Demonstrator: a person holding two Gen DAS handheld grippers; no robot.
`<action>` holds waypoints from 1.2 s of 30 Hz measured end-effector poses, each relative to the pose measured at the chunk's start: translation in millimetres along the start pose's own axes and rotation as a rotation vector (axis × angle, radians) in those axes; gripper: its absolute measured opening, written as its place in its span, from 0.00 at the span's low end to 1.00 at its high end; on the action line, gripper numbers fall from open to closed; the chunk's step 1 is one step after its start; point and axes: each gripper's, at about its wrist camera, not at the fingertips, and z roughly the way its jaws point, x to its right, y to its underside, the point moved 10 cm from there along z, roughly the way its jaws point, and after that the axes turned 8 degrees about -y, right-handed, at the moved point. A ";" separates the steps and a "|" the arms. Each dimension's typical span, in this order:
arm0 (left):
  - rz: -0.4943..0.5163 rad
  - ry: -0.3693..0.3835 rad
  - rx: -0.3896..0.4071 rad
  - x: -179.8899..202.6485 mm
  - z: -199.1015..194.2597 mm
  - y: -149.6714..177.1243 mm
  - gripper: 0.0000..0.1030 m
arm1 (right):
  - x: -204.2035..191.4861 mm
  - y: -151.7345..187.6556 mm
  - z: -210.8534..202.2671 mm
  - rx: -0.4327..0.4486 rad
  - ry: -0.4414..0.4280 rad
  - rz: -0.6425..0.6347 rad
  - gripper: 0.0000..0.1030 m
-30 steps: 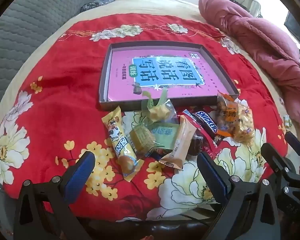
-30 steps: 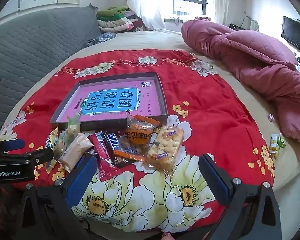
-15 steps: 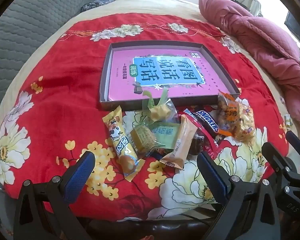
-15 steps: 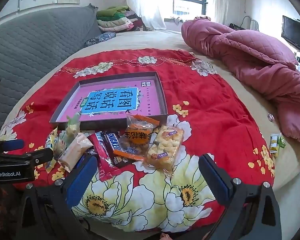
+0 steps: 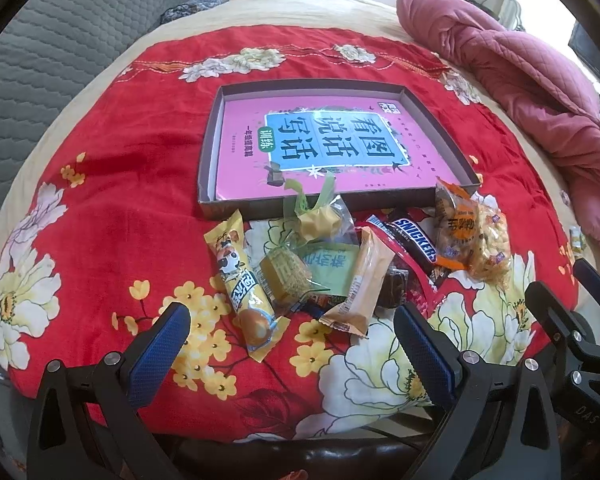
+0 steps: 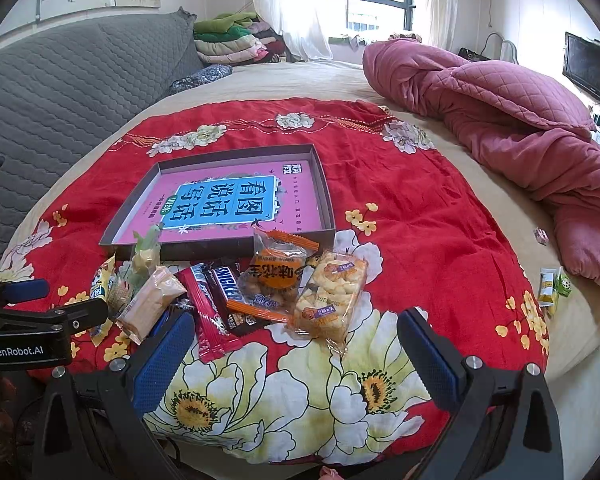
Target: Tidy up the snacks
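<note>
1. Only the right view shows two small packets (image 6: 553,286) by the bed's edge.
2. The left gripper (image 5: 290,342) and the right gripper (image 6: 294,342) hover low, jaws spread, empty.
3. The snacks (image 5: 352,256) lie heaped on the red cloth (image 5: 132,184), before the empty tray (image 5: 212,152).

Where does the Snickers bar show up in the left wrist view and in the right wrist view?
Left wrist: Snickers bar right of centre, just below the tray's near wall.
Right wrist: Snickers bar left of centre, beside the orange-edged snack bag.
Shared landmark: the pink-bottomed tray behind the pile.
</note>
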 end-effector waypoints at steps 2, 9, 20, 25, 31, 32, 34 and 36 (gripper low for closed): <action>0.001 0.000 0.000 0.1 -0.3 0.0 0.98 | 0.0 -0.1 0.1 0.000 0.001 0.000 0.99; 0.002 -0.002 0.000 0.4 -0.1 0.7 0.98 | -0.1 -0.2 0.0 0.000 0.001 -0.001 0.99; 0.005 -0.003 -0.003 0.3 -1.0 0.1 0.98 | 0.1 -0.3 -0.2 0.000 0.001 -0.001 0.99; 0.007 -0.003 -0.004 -0.1 -1.4 0.0 0.98 | 0.1 -0.2 -0.1 0.000 0.001 0.000 0.99; 0.005 -0.005 -0.004 -1.2 -1.1 -0.4 0.98 | 0.0 -0.3 -0.1 0.000 0.000 -0.001 0.99; 0.004 -0.006 -0.004 -1.5 -1.0 -0.5 0.98 | -0.2 -0.4 0.0 0.001 -0.001 -0.002 0.99; 0.005 -0.008 -0.005 -2.1 -0.9 -0.9 0.98 | -0.3 -0.2 0.4 -0.001 0.000 -0.002 0.99; 0.005 -0.008 -0.004 -3.0 -0.7 -1.4 0.98 | -0.8 -0.2 0.8 -0.003 -0.002 -0.004 0.99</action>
